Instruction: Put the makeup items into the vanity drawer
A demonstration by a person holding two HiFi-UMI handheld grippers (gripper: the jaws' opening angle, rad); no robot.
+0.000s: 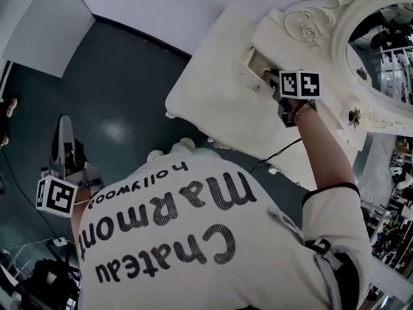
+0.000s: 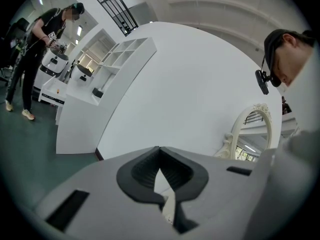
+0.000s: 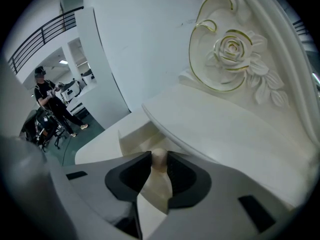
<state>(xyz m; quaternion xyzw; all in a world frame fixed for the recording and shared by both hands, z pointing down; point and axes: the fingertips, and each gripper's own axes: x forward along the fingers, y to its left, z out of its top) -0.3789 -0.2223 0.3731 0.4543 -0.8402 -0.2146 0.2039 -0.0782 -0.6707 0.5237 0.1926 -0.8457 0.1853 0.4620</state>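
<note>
Right gripper view, quick question: what's being held by the right gripper [image 3: 159, 155]?

Reply: a small cream drawer knob [image 3: 159, 160] is pinched between its jaws. The drawer [image 1: 257, 62] is set in the raised tier of the white bench [image 1: 213, 102], just under the carved rose [image 3: 232, 49] and beside the mirror [image 1: 381, 50]. It looks to be pulled out a bit.

OP: and the left gripper [image 2: 159, 149]?

Reply: closed tip to tip, with nothing caught in it. It's held at the person's left side over the dark floor [image 1: 110, 95], well apart from the bench.
</note>
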